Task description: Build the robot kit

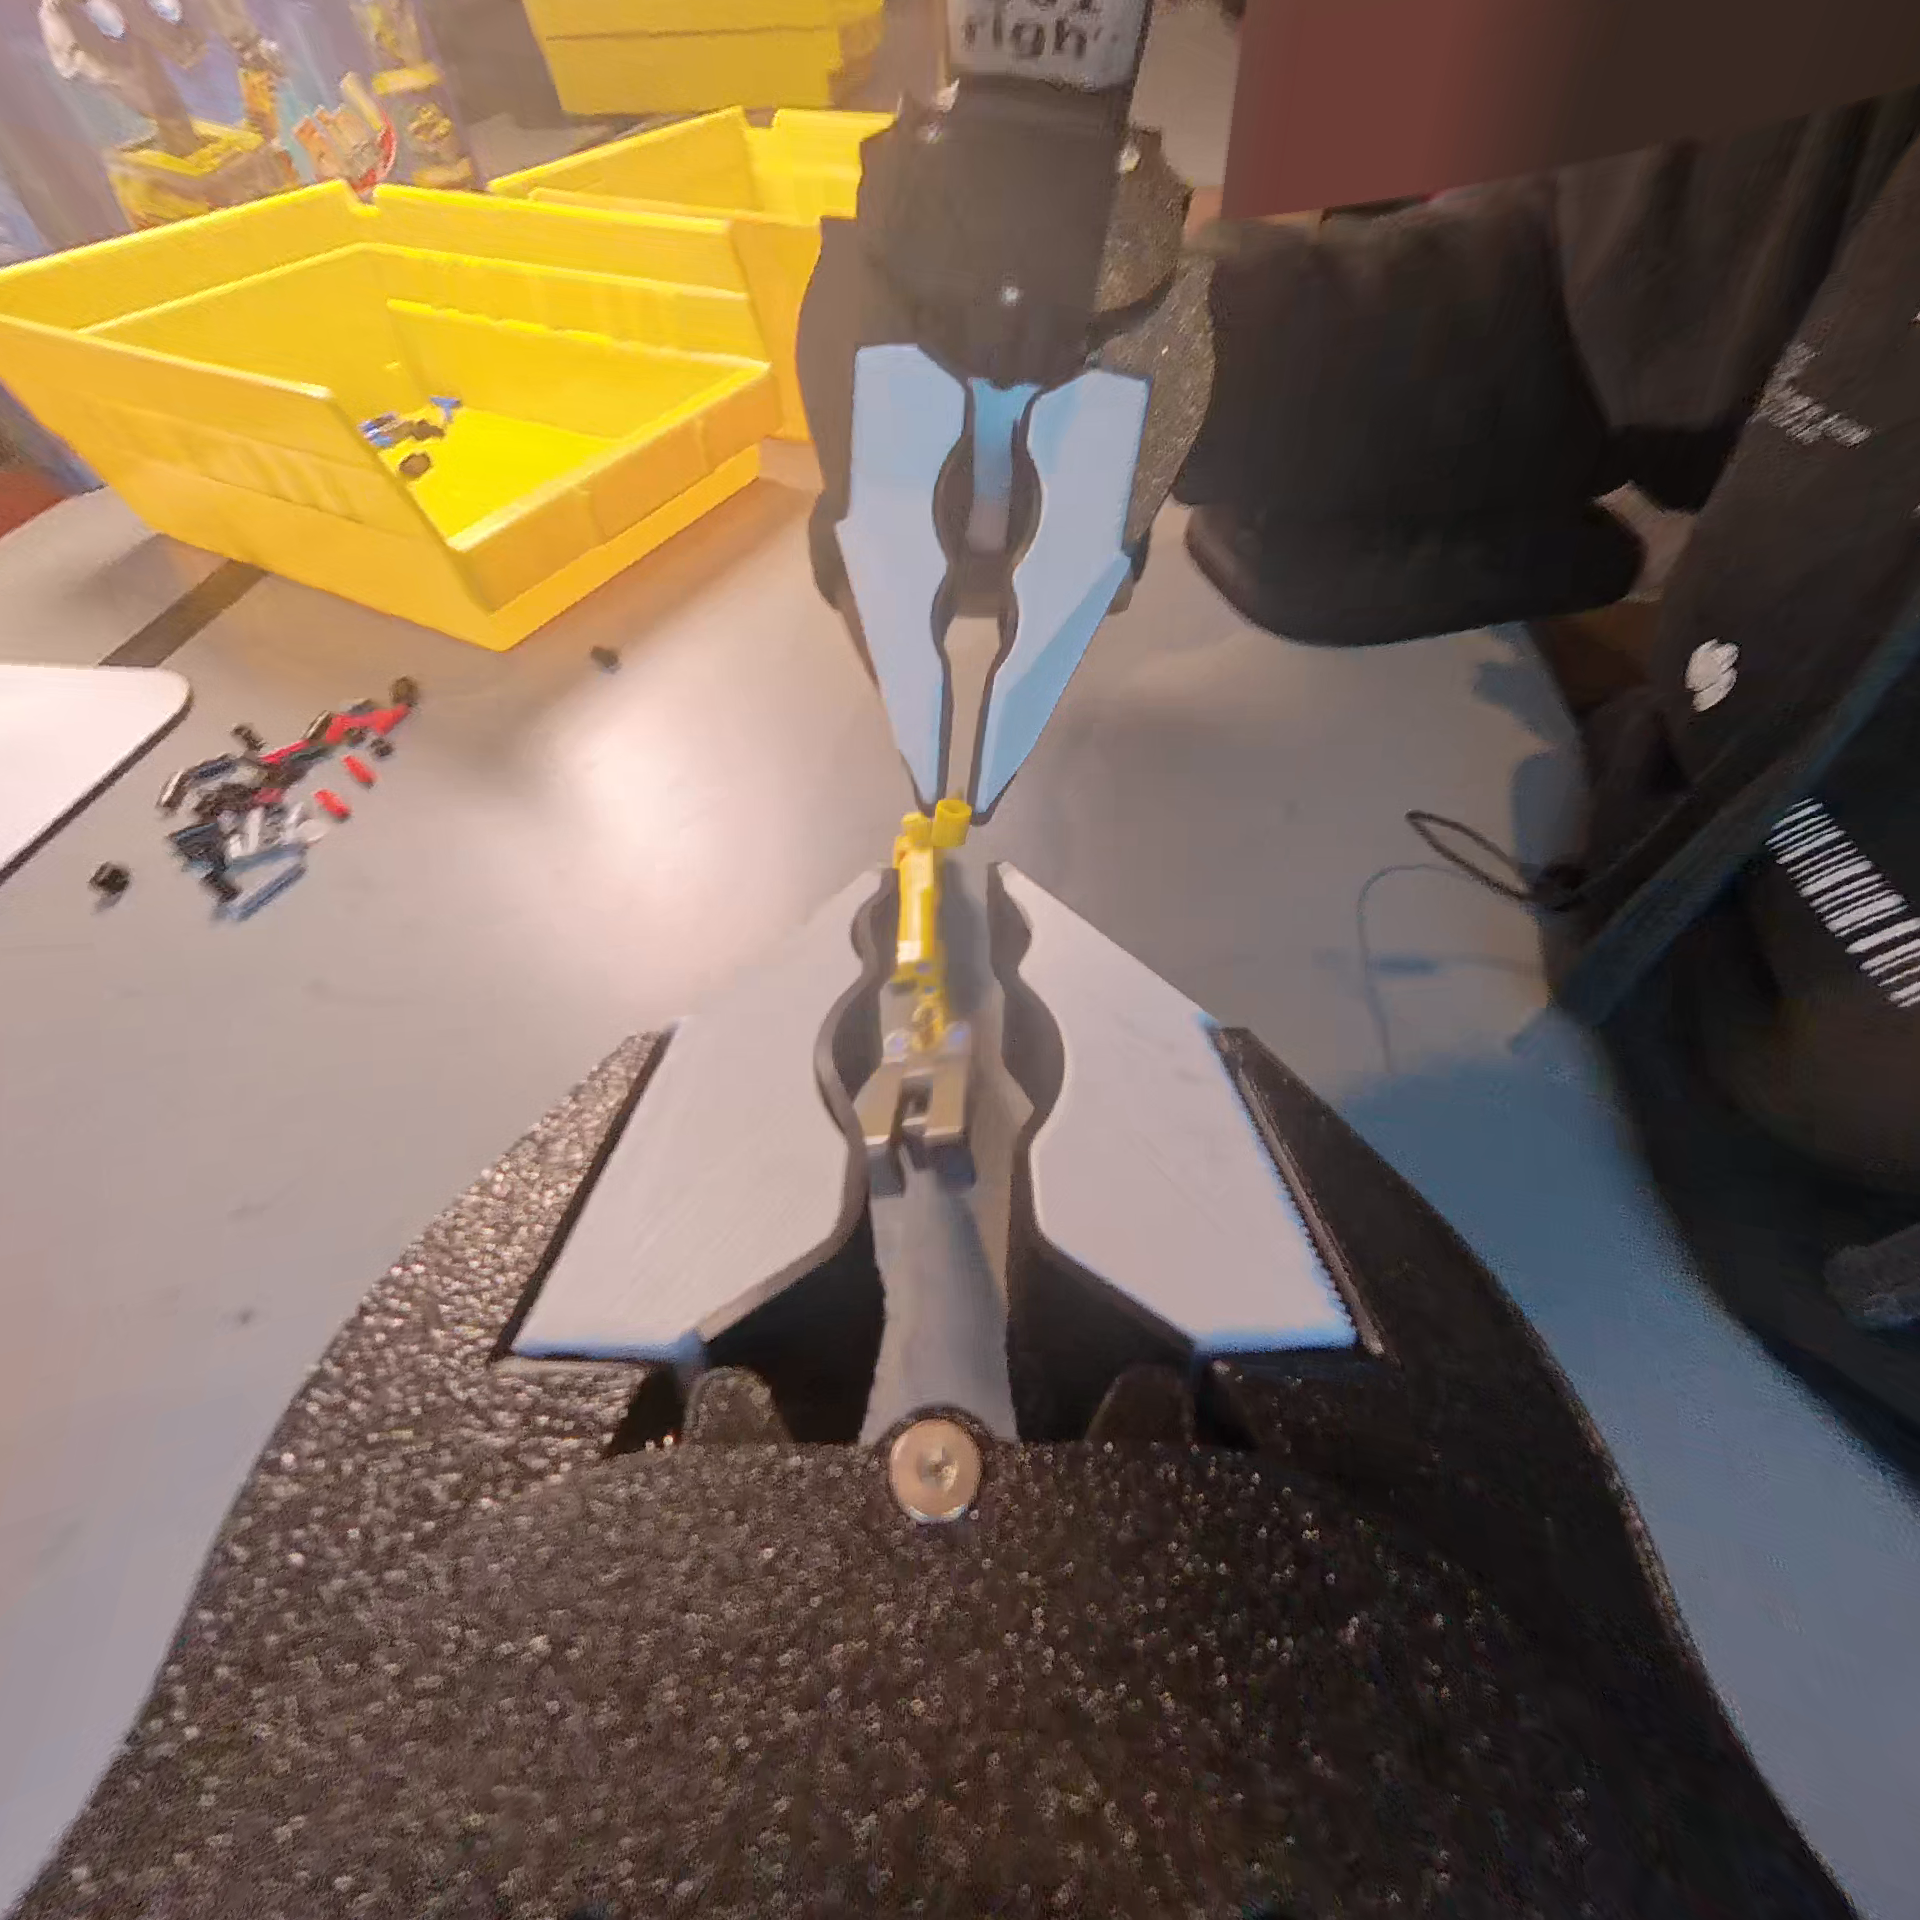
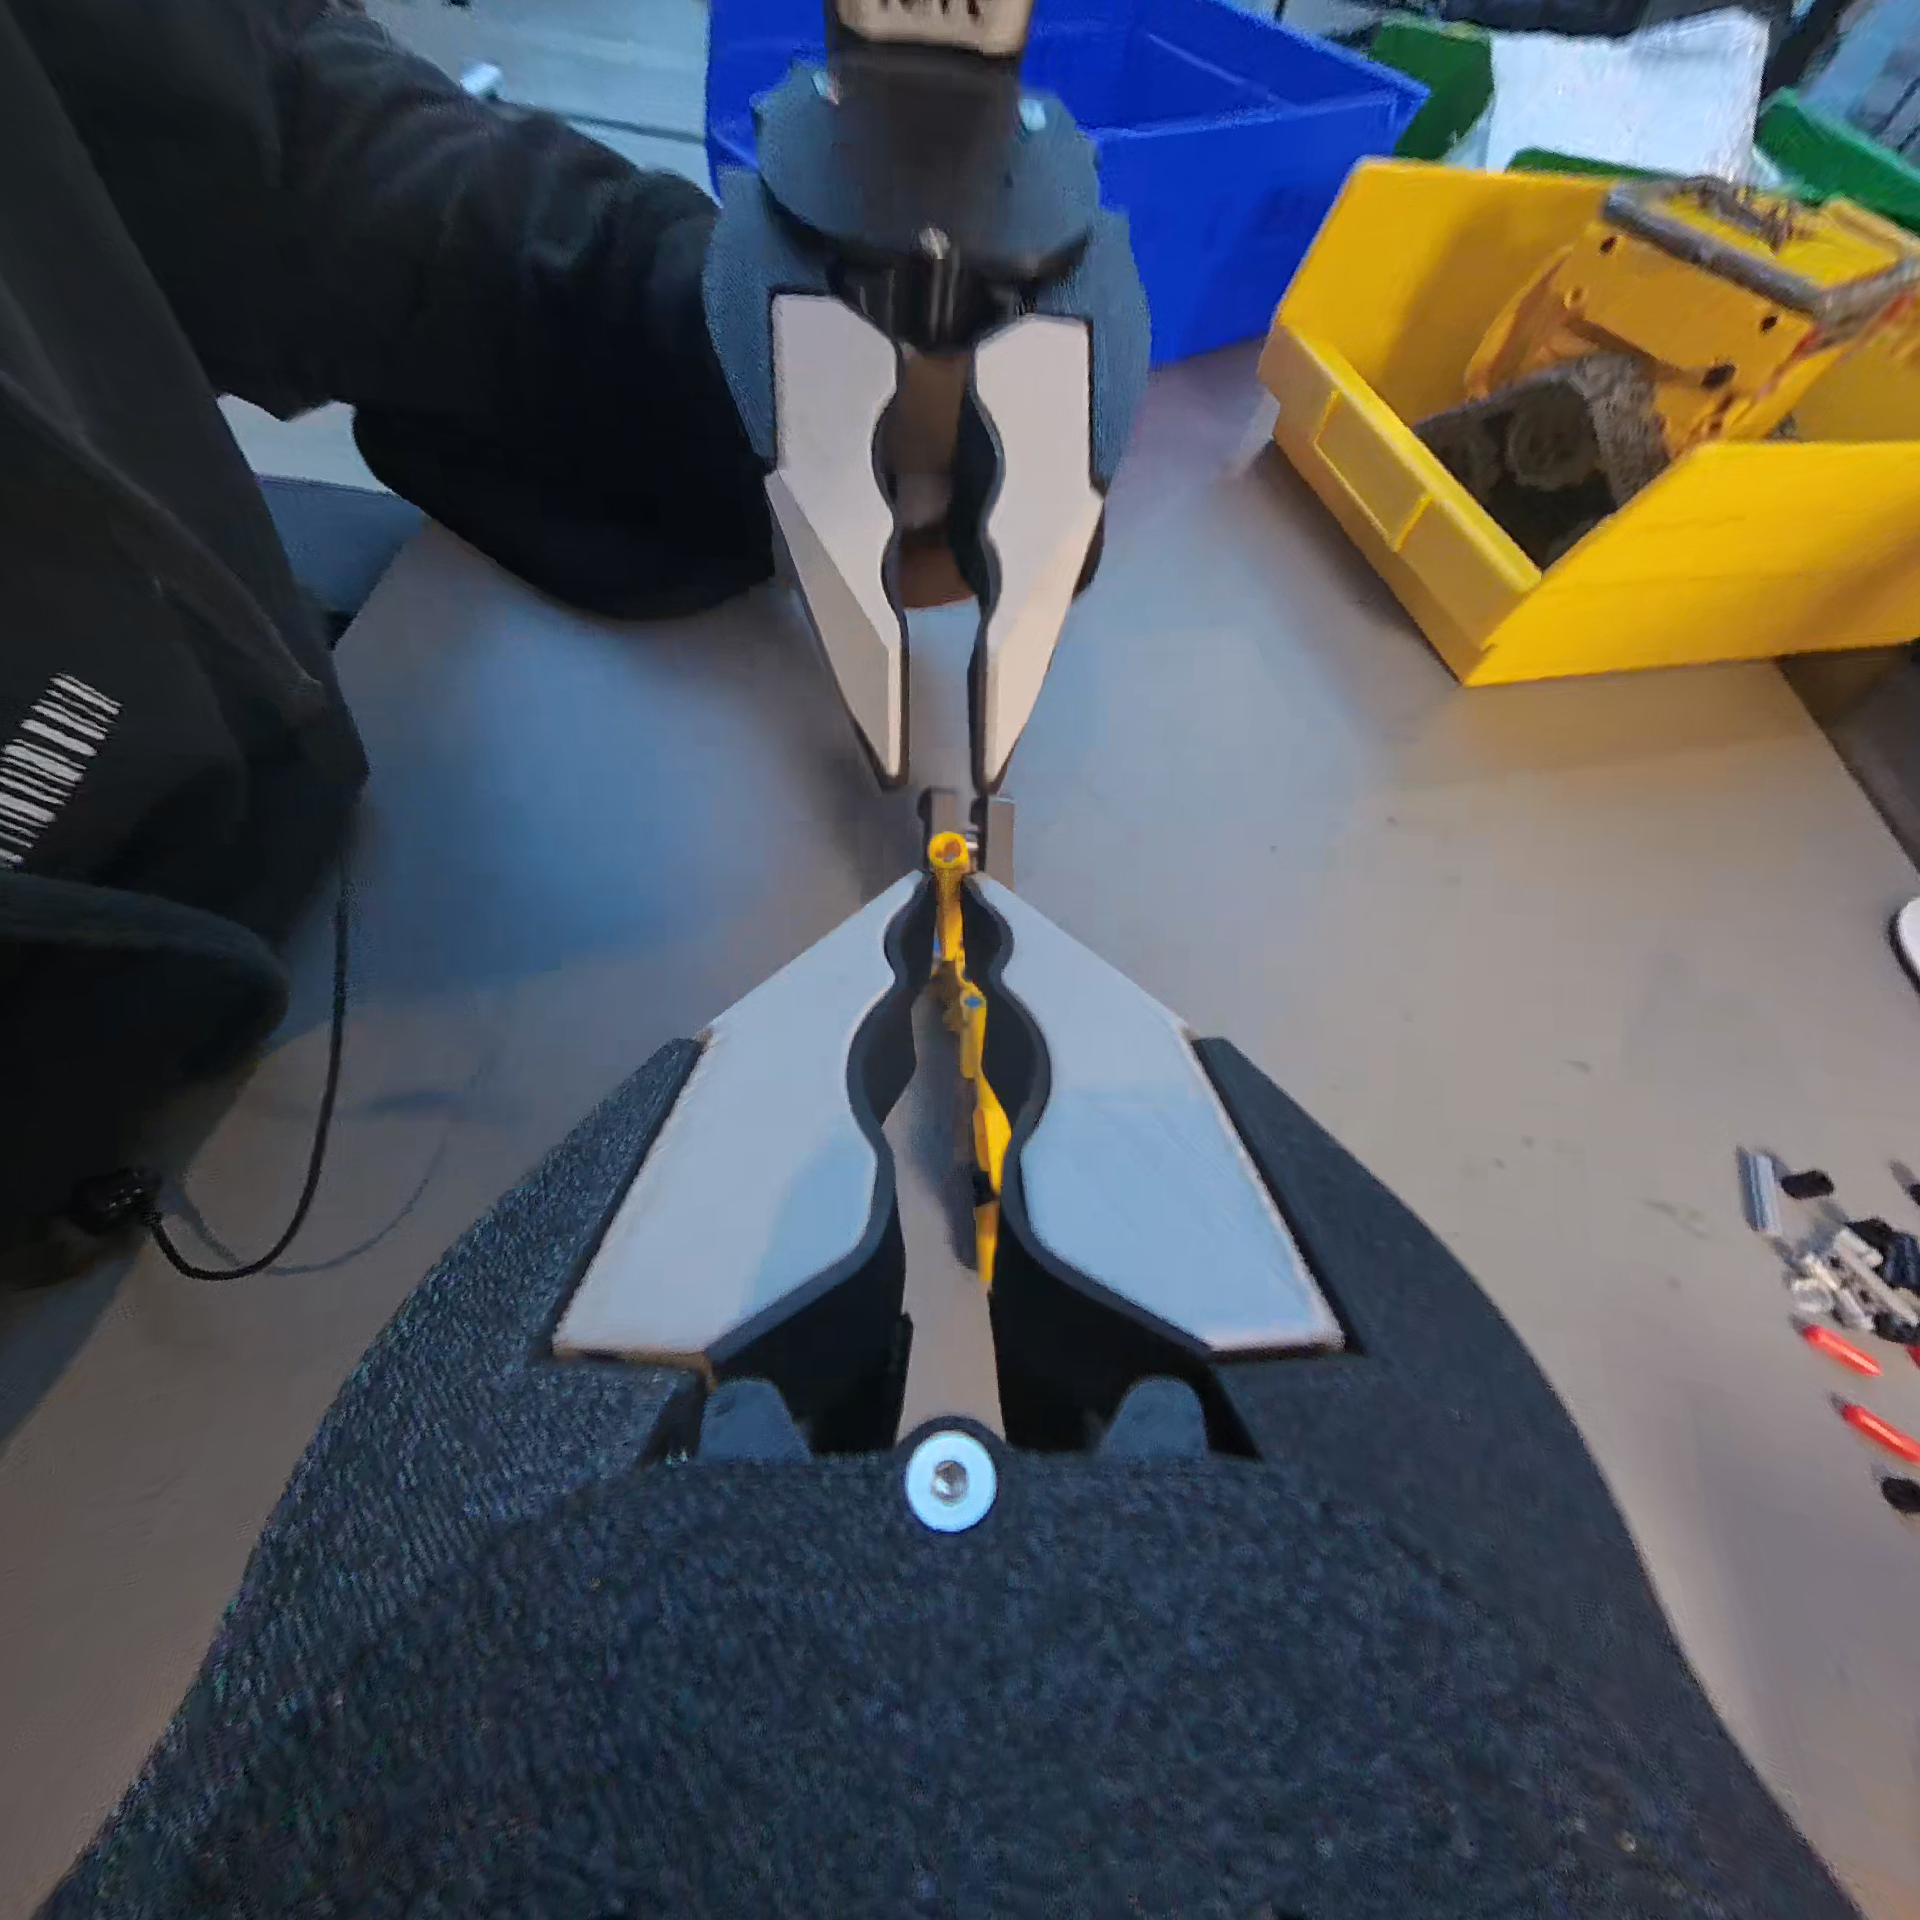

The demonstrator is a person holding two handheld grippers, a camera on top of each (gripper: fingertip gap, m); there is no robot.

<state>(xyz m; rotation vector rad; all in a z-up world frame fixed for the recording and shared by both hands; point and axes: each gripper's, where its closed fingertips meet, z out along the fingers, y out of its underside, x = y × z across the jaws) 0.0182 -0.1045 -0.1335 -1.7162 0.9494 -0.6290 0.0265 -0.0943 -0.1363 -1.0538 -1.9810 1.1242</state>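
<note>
A slim toy-brick assembly spans the two grippers, which meet tip to tip above a grey table (image 1: 623, 935). Its grey end (image 1: 914, 1101) lies deep between my left gripper's fingers, and its yellow beam (image 1: 916, 914) runs out past the tips. My left gripper (image 1: 940, 883) is shut on it. My right gripper (image 1: 948, 805) faces it from the far side, shut on the yellow end (image 1: 940, 823). In the right wrist view the yellow part (image 2: 971, 1039) lies between my right gripper's (image 2: 945, 883) fingers. The grey end (image 2: 966, 821) sits at my left gripper's (image 2: 940, 779) tips.
Yellow bins (image 1: 416, 468) stand at the far left, one with a few small parts. Loose black, red and grey pieces (image 1: 270, 790) lie on the table, and also show in the right wrist view (image 2: 1860, 1278). A blue bin (image 2: 1195, 156) and a yellow bin with a tracked toy vehicle (image 2: 1610, 416) stand nearby. Black sleeves (image 2: 468, 312) hold the grippers. Less than 4 cm separates the two grippers' tips.
</note>
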